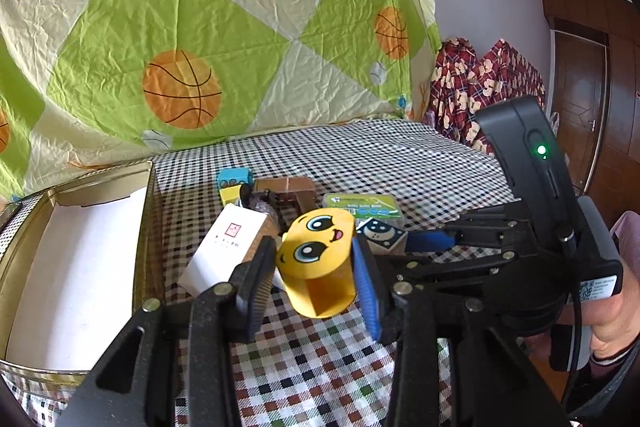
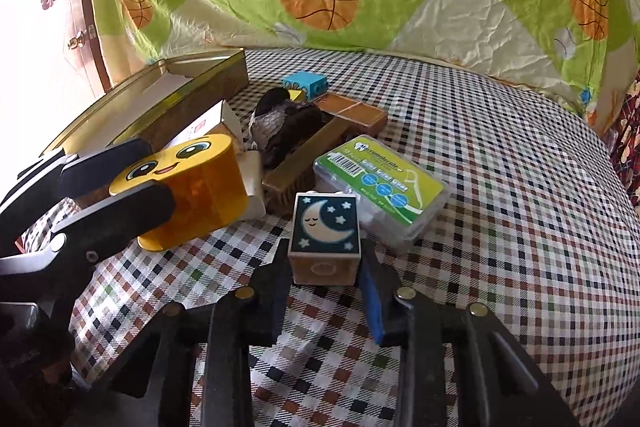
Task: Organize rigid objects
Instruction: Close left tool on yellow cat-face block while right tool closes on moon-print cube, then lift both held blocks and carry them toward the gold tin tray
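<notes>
Left wrist: checkered tablecloth (image 1: 400, 155), basketball-print sheet (image 1: 200, 27) behind, wooden door (image 1: 580, 115) right.

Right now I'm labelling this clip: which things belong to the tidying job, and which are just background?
Job:
yellow face block, in left gripper
moon block, in right gripper
floss box
blue brick
gold tin

Background:
basketball sheet
checked tablecloth
</notes>
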`<state>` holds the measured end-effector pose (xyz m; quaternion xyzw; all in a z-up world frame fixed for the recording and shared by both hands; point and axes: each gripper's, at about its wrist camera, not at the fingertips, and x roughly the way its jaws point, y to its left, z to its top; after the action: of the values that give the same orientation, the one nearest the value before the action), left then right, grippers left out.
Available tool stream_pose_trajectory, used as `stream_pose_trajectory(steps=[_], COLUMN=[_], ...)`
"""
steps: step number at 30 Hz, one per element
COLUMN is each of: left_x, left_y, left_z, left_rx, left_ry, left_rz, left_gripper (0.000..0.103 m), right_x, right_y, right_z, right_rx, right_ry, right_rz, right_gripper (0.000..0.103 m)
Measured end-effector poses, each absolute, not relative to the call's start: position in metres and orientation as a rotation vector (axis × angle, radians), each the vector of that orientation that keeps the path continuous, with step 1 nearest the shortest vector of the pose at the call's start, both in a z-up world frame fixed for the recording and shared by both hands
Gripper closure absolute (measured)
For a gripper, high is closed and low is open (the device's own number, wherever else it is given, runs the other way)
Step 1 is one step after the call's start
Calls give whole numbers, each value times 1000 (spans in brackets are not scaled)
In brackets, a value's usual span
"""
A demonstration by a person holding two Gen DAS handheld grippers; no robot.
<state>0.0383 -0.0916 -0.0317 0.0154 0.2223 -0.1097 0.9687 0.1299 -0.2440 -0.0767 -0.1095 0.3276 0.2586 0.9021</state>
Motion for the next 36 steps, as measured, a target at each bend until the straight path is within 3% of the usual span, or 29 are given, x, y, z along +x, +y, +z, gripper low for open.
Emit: stream_pose_trajectory(steps=[36], left_x=[14], left_y=[-84], left_z=[-26], left_rx=[-15], left_ry=[303], left_rz=[-162], left_gripper=[65], right_x=[94], right_y=[-267], right_z=[-62], right_rx=[-159], right_ry=[377], right_rz=[498], right_gripper=[69])
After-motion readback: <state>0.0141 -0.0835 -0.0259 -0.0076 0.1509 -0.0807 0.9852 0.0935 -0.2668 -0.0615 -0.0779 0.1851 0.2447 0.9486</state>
